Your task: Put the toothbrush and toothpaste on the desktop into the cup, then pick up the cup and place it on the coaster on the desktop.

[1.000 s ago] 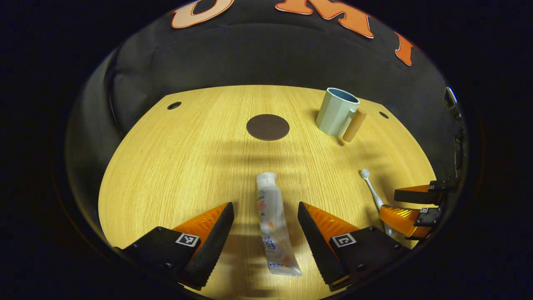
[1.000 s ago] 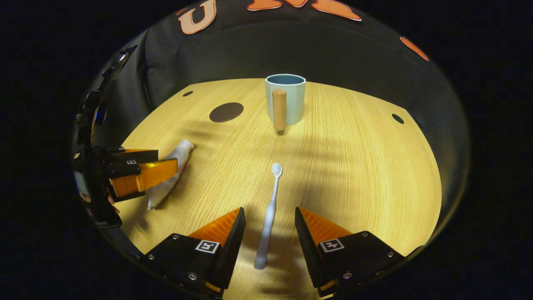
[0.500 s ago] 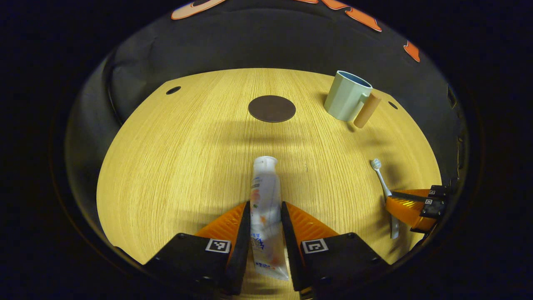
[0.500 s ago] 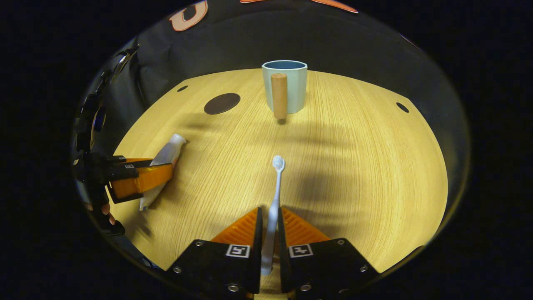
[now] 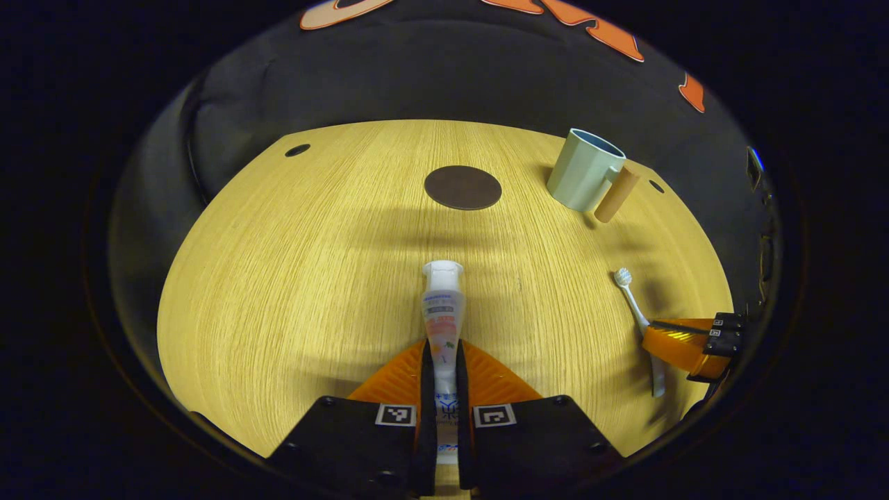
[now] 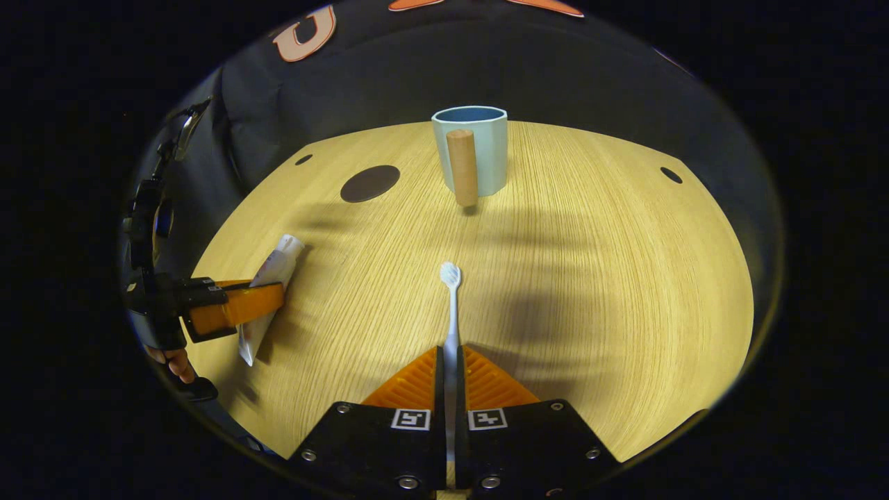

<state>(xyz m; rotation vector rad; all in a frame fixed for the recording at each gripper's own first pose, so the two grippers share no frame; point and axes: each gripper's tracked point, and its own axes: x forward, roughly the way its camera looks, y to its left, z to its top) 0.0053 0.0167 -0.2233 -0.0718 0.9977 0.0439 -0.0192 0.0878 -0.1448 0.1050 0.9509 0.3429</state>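
Both tongs have closed: left on the toothpaste, right on the toothbrush (both were open).

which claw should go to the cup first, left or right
Probably the right claw. It is shut on the toothbrush and the cup stands straight ahead of it. The left claw, shut on the toothpaste, has the cup off to its right.

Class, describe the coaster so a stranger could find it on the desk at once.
Start at the round light wooden desktop and look toward its far edge. Left of the pale green cup with a wooden handle lies a flat dark brown round coaster, the only disc lying flat.
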